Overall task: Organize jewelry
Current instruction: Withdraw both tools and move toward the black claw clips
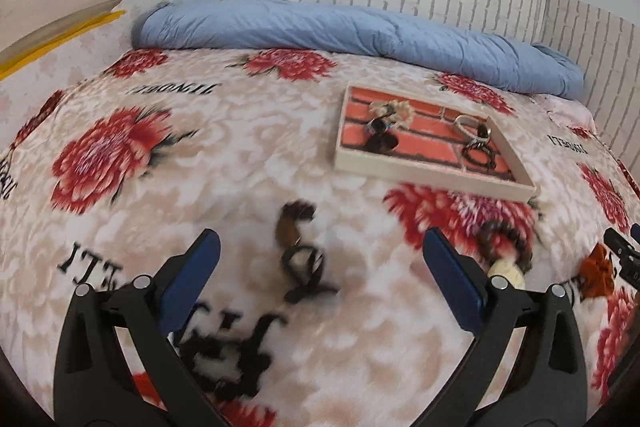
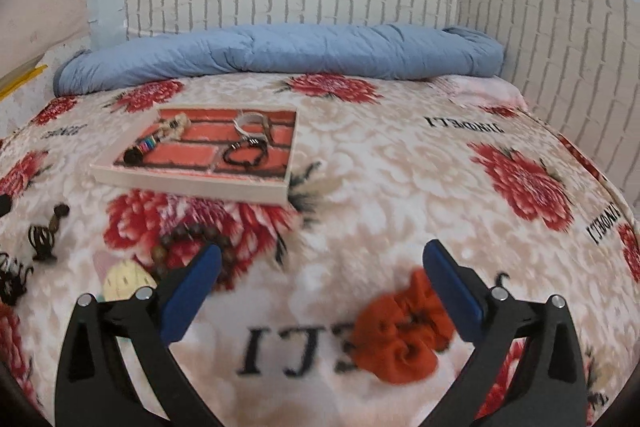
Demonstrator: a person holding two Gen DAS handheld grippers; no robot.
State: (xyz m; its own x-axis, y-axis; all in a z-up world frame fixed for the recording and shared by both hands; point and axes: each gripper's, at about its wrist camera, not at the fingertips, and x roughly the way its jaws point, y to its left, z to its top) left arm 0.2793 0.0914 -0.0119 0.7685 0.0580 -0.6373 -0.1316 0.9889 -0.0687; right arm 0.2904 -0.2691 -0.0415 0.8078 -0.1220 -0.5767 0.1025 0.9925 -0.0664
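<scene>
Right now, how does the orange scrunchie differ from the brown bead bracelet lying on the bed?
The scrunchie is bunched orange fabric; the bracelet is a ring of separate dark brown beads. The scrunchie lies between the right gripper's open fingers; the bracelet lies to their left, nearer the tray. Both rest on the floral blanket, outside the tray.

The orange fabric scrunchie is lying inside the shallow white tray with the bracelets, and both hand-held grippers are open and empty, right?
Not quite. The orange fabric scrunchie lies on the floral blanket, outside the shallow white tray, as the right wrist view shows. Both the right hand-held gripper and the left hand-held gripper are indeed open and empty.
</scene>
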